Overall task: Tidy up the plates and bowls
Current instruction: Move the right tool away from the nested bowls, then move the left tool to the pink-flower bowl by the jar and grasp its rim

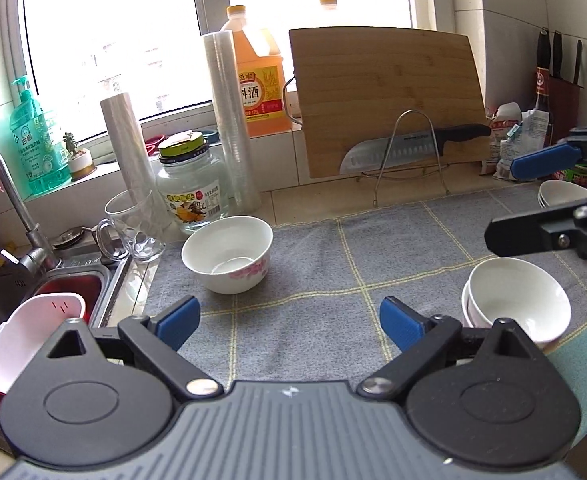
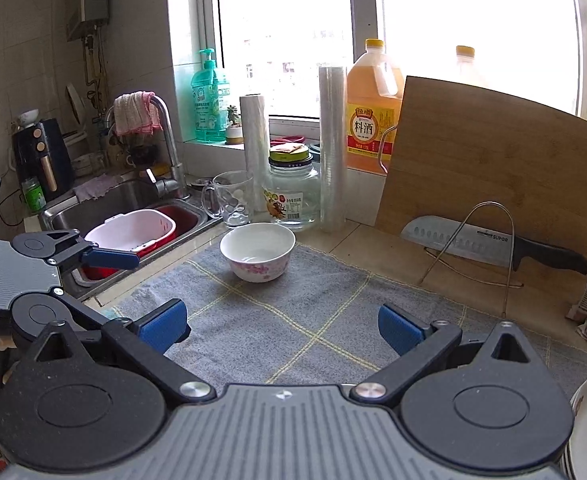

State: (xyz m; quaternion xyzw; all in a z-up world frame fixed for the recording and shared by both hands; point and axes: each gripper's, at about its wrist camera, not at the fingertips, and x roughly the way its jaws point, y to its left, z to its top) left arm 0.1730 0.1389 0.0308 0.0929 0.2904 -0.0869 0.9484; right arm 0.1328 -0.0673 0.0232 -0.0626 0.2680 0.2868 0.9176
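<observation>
left wrist view: left gripper (image 1: 287, 320) released over grey cloth (image 1: 313, 264), floral bowl (image 1: 229, 254) at eleven o'clock, stacked bowls (image 1: 517, 300) at three; right gripper (image 2: 283, 326) likewise released.

White bowl (image 1: 228, 255) with pink blossoms scattered round its outside, sitting on a grey cloth (image 1: 317, 280) crossed by pale yellow grid lines. Plain white stacked bowls (image 1: 517, 300) off to the side. Both claws, left claw (image 1: 289, 322) and right claw (image 2: 283, 326), show bright blue pads on black arms. Amber jug (image 1: 259, 80) with a yellow cap and a red-and-yellow label. Teal soap bottle (image 1: 33, 140). Honey-brown striped board (image 1: 385, 100). Red basin (image 2: 173, 220) holding a white-pink tub (image 2: 129, 232).
</observation>
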